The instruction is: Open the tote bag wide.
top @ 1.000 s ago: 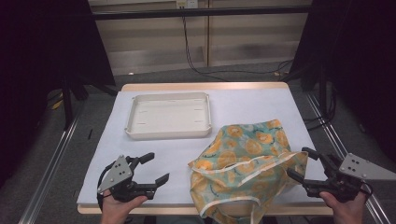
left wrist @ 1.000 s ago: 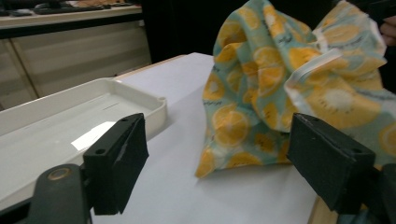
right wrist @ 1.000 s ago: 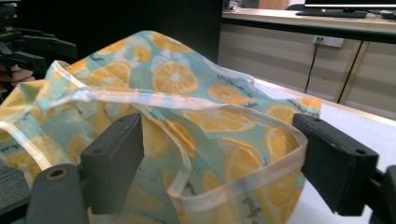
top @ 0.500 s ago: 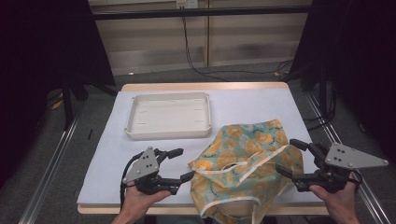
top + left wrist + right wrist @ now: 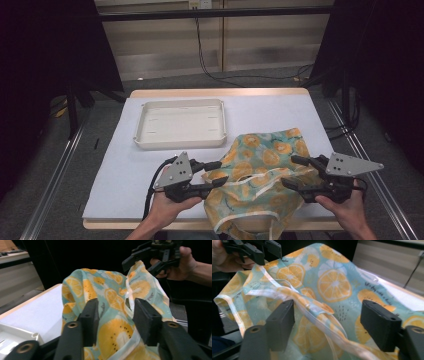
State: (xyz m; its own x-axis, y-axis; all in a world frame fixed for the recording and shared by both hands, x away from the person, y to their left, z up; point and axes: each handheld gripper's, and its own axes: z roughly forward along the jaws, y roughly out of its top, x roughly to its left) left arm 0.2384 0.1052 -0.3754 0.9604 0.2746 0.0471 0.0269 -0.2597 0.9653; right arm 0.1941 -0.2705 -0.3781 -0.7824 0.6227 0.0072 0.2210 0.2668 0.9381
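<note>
A teal cloth (image 5: pixel 265 167) printed with orange slices and trimmed with white straps lies crumpled at the table's front right, and part of it hangs over the front edge. My left gripper (image 5: pixel 221 173) is at the cloth's left edge. Its jaws have just been closing, and a loose bulge of cloth (image 5: pixel 112 332) lies between the still wide-set pads (image 5: pixel 91 315). My right gripper (image 5: pixel 288 171) is at the cloth's right side. Its jaws have narrowed a little but still stand wide, with a fold and a strap (image 5: pixel 322 312) between them. Each gripper view shows the other gripper beyond the cloth.
An empty white tray (image 5: pixel 180 144) sits behind the cloth at the centre left of the white mat (image 5: pixel 120 165). Metal rails run along both sides of the table. Black cables hang behind the far edge.
Both hands have moved inward to the cloth, the left one rightward and a little up, the right one leftward. The left jaws have narrowed around a fold of cloth.
</note>
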